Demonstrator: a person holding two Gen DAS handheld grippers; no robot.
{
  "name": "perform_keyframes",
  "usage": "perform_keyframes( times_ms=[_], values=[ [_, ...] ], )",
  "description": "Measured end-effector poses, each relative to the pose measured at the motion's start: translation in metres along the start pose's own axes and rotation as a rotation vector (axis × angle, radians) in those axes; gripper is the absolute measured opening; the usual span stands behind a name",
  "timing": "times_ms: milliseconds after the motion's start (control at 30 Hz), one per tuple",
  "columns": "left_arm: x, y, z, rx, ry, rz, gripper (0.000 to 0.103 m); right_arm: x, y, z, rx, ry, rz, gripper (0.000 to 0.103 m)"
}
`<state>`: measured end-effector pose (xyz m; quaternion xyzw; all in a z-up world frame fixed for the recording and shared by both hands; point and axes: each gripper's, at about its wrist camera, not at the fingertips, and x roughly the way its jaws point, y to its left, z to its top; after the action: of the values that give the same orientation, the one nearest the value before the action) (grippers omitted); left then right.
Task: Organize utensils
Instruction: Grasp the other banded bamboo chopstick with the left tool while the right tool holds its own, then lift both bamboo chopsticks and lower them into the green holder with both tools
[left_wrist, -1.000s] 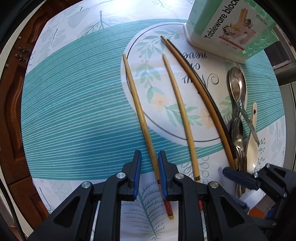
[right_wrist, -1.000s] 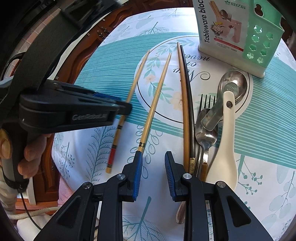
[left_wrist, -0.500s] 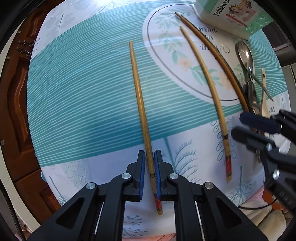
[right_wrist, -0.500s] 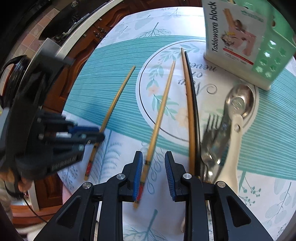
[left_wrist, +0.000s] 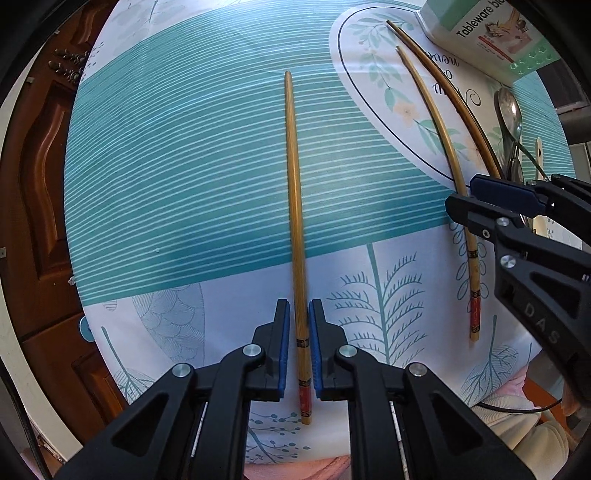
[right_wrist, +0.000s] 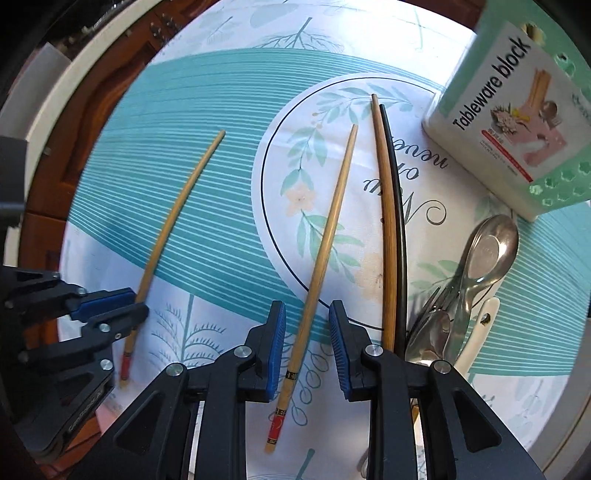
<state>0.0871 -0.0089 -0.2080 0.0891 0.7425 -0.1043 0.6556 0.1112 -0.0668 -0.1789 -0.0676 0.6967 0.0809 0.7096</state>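
A tan chopstick (left_wrist: 293, 184) with a red end lies along the teal cloth, and my left gripper (left_wrist: 298, 310) is shut on it near that end. The same chopstick (right_wrist: 177, 210) and left gripper (right_wrist: 107, 306) appear at the left of the right wrist view. A second tan chopstick (right_wrist: 328, 236) passes between the fingers of my right gripper (right_wrist: 307, 310), which is open with a gap on both sides. Both grippers point down at the table. The green tableware block holder (right_wrist: 509, 122) stands at the far right.
A brown chopstick (right_wrist: 386, 221) and a black chopstick (right_wrist: 400, 229) lie side by side right of my right gripper. Beyond them sit a steel spoon (right_wrist: 487, 243), a fork (right_wrist: 428, 314) and a white ceramic spoon (right_wrist: 476, 339). A wooden cabinet (left_wrist: 37, 147) borders the table's left edge.
My left gripper closed on the tan chopstick and drew it left, away from the printed circle. My right gripper moved left from beside the brown and black pair and now straddles the second tan chopstick.
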Motion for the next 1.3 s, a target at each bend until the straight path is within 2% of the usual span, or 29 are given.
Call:
perform_keyframes(
  times_ms=[133,167,300,433,533,567,767,867,1000,1067,1167,1267,1300],
  values=[
    [0.005,0.011,-0.001,-0.009,0.002,-0.007,0.009,0.001,0.007,-0.001,-0.015,0.012,-0.058,0.026],
    [0.01,0.03,0.005,-0.008,0.002,-0.006,0.009,0.001,0.006,-0.001,-0.022,0.013,-0.065,0.025],
    [-0.002,0.038,0.011,0.0,-0.005,0.003,0.009,0.001,0.006,-0.002,-0.033,0.016,-0.083,0.025],
    [-0.006,0.027,0.011,0.01,0.004,0.015,0.008,0.0,0.014,0.001,-0.035,0.025,-0.082,0.024],
    [-0.01,0.018,0.014,0.018,0.02,0.02,0.008,0.006,0.008,-0.004,-0.039,0.046,-0.064,0.018],
    [-0.01,0.017,0.015,0.021,0.026,0.023,0.008,0.006,0.006,-0.003,-0.04,0.051,-0.06,0.01],
    [-0.011,0.013,0.02,0.031,0.041,0.03,0.004,0.001,-0.011,-0.005,-0.001,0.093,0.072,0.006],
    [-0.013,0.019,0.016,-0.005,0.018,-0.041,0.004,-0.005,-0.014,-0.014,0.006,0.073,0.157,0.006],
    [-0.018,0.027,0.006,-0.065,-0.055,-0.109,0.004,-0.023,-0.022,-0.034,0.035,-0.015,0.277,0.006],
    [-0.025,0.029,0.0,-0.092,-0.119,-0.119,0.004,-0.033,-0.028,-0.042,0.05,-0.056,0.322,0.006],
    [-0.044,0.028,-0.007,-0.127,-0.227,-0.179,0.004,-0.052,-0.042,-0.054,0.067,-0.135,0.375,0.006],
    [-0.075,0.016,-0.008,-0.122,-0.363,-0.188,0.004,-0.08,-0.062,-0.062,0.083,-0.247,0.4,0.006],
    [-0.091,0.011,-0.007,-0.113,-0.434,-0.183,0.004,-0.094,-0.069,-0.065,0.089,-0.296,0.403,0.006]
  ],
)
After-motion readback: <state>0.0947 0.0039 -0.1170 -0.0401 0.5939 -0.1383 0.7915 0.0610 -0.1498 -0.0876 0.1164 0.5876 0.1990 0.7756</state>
